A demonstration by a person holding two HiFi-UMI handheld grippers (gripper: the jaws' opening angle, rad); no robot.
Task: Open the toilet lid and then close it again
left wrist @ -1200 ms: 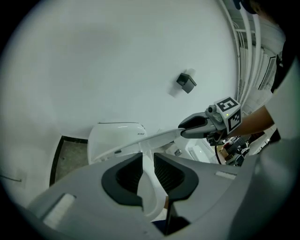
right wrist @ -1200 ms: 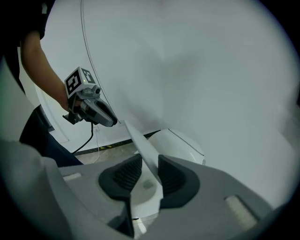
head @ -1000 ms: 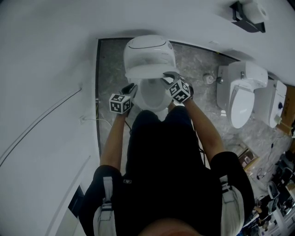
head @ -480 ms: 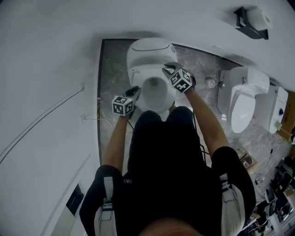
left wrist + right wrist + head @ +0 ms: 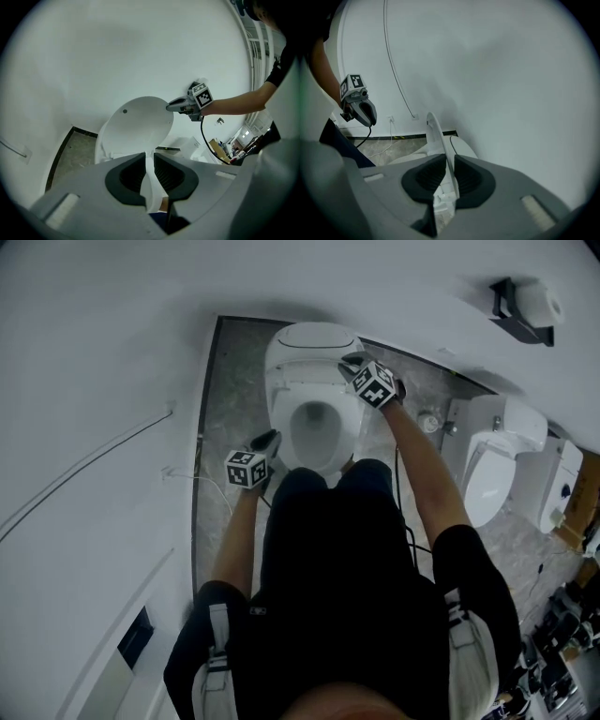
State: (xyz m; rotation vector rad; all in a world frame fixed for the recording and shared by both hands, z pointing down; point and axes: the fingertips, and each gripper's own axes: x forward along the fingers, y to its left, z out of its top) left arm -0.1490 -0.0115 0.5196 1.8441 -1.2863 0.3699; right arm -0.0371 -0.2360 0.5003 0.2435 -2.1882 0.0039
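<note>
While the left gripper (image 5: 267,440) hangs just beside the toilet's (image 5: 281,418) front left corner, touching nothing, its jaws stand a narrow way apart and hold nothing; only the pale rim shows through the slit. At the toilet's back, the toilet lid (image 5: 314,338) stands raised, nearly upright against the wall (image 5: 94,334). On the lid's right upper edge sits the right gripper (image 5: 350,360). Its jaws have just been closing, and the lid's thin rim runs between the pads, which press on it.

Under the toilet lies a grey, marbled stone floor (image 5: 230,381), edged by a dark skirting strip. A thin white cord (image 5: 183,474) trails over the floor to the toilet's left. White walls curve round on the left and behind. To the toilet's right, well apart, stands a second toilet (image 5: 487,474), and a paper holder (image 5: 525,301) hangs on the wall above it.

From the left gripper view the lid shows its broad inner face, with a small dark dot (image 5: 124,111) near the top, and the right gripper is seen clamped on the rim. From the right gripper view the same lid appears edge-on as a thin blade. That view alone shows a wall socket (image 5: 390,120) left of the toilet and a thin cable (image 5: 391,61) rising up the wall.
</note>
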